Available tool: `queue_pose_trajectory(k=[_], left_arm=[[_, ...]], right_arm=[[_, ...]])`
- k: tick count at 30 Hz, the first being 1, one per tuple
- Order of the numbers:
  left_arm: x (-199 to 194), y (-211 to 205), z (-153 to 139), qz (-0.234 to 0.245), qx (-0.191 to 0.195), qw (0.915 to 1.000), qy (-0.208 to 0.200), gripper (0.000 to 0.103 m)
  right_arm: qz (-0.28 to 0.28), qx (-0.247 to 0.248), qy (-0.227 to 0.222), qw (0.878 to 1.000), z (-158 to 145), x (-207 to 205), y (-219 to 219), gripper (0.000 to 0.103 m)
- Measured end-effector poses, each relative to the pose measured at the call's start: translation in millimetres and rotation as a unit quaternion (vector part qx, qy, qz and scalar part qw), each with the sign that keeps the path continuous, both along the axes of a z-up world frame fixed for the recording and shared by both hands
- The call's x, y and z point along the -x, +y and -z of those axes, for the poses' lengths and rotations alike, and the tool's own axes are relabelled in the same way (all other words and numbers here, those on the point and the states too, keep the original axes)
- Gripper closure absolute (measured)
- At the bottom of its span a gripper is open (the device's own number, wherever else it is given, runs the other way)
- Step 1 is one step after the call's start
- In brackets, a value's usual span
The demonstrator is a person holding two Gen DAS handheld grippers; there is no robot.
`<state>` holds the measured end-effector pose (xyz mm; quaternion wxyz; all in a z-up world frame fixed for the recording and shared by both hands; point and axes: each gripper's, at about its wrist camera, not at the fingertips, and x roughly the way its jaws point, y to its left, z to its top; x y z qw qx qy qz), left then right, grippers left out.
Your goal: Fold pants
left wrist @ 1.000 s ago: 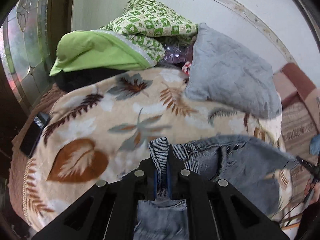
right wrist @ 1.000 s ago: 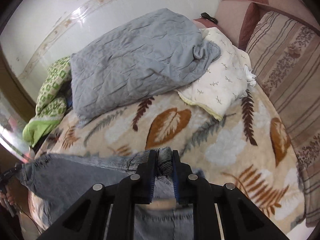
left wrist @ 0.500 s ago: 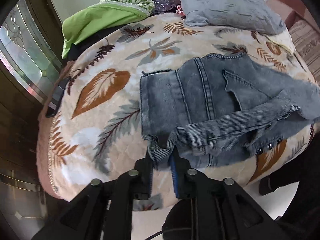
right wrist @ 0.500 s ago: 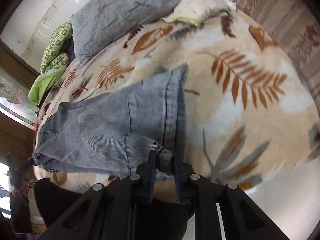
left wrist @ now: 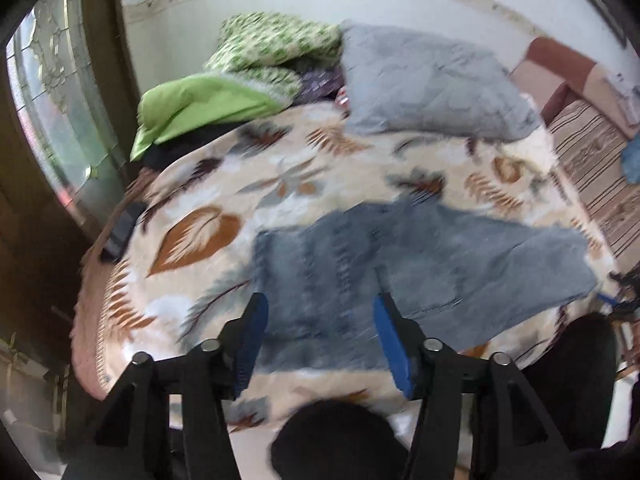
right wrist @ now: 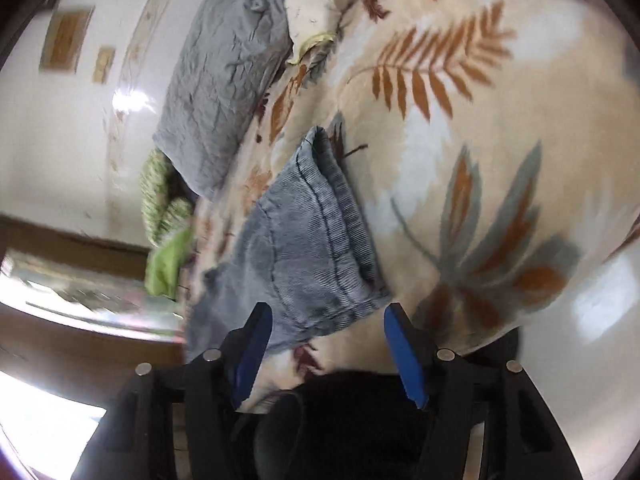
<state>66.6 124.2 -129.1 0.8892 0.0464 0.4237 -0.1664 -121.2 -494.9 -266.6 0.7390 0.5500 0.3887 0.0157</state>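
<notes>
Grey-blue denim pants (left wrist: pixel 400 264) lie folded over on the leaf-patterned blanket (left wrist: pixel 224 200) near the bed's front edge. My left gripper (left wrist: pixel 320 312) hovers over their near left part with its jaws opening, blue pads apart and off the cloth. In the right wrist view the same pants (right wrist: pixel 312 248) lie flat, their near end between the spread fingers of my right gripper (right wrist: pixel 328 320). Its jaws are opening too, and nothing is pinched.
A grey quilted cushion (left wrist: pixel 432 84), green bedding (left wrist: pixel 208 108) and a cream pillow (right wrist: pixel 320 4) sit at the back of the bed by the wall. A striped sofa (left wrist: pixel 592 168) stands at the right. A person's dark-clothed legs (left wrist: pixel 332 440) are below the bed edge.
Both grippers have let go of the denim and opened. The pants now lie flat on the blanket, and both hands have drawn back toward the bed's front edge.
</notes>
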Motion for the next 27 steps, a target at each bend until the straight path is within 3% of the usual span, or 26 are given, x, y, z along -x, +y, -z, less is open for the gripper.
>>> queue_pose_trajectory(k=[3, 7, 11, 18, 19, 20, 21, 22, 27], left_arm=[[-8, -35, -2, 0.028, 0.043, 0.9987, 0.007, 0.044], [-16, -86, 14, 0.047, 0.048, 0.9974, 0.028, 0.044], [-22, -120, 38, 0.055, 0.057, 0.9949, 0.063, 0.044], [-36, -155, 90, 0.043, 0.029, 0.9930, 0.106, 0.044], [-38, -157, 98, 0.040, 0.029, 0.9918, 0.118, 0.044], [-39, -160, 104, 0.039, 0.028, 0.9906, 0.128, 0.044], [-39, -162, 111, 0.038, 0.026, 0.9896, 0.137, 0.044], [-38, -165, 116, 0.039, 0.024, 0.9885, 0.144, 0.044], [-27, -181, 122, 0.069, 0.010, 0.9867, 0.147, 0.044]], right_arm=[[0.007, -0.052, 0.006, 0.999, 22, -5, 7, 0.041], [0.032, -0.092, 0.012, 0.995, 47, -15, 12, 0.039], [0.051, -0.091, 0.008, 0.994, 54, -21, 19, 0.034], [0.103, -0.091, -0.025, 0.990, 53, -18, 24, 0.031], [0.108, -0.085, -0.032, 0.990, 53, -16, 23, 0.033], [0.115, -0.076, -0.038, 0.990, 50, -15, 23, 0.046], [0.119, -0.066, -0.041, 0.990, 46, -13, 21, 0.060], [0.122, -0.052, -0.042, 0.990, 41, -12, 23, 0.083], [0.152, 0.031, -0.062, 0.986, 1, -2, 12, 0.088]])
